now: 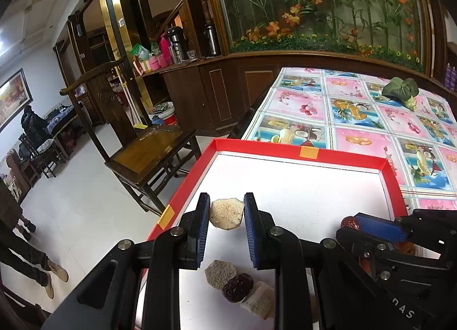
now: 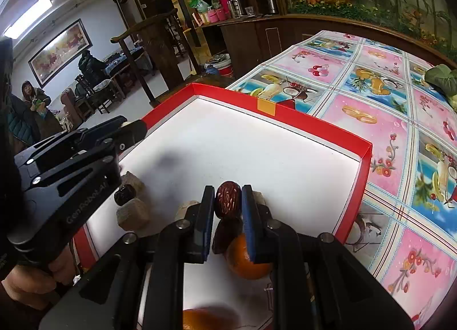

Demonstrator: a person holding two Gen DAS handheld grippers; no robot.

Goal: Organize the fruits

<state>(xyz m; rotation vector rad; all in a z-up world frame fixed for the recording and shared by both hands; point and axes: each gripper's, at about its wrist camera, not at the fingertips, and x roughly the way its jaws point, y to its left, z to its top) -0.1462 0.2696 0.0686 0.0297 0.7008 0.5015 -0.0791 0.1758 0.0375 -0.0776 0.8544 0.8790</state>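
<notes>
Fruits and pale snack blocks lie in a red-rimmed white tray [image 2: 367,155] on a fruit-print tablecloth [image 2: 385,87]. At left in the right wrist view, the left gripper [image 1: 227,214], lettered "GenRobot.AI", has its jaws clamped on a beige block [image 1: 227,213]. Lower centre, the right gripper [image 2: 228,200] grips a red date [image 2: 227,197] above an orange [image 2: 242,258]. Another date [image 1: 237,287] sits at that view's lower left.

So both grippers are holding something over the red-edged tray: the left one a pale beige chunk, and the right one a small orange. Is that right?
Not quite. The right gripper holds a dark red date between its fingers, not an orange; the right wrist view shows an orange lying below it in the tray. The left gripper does hold a pale beige chunk.
</notes>
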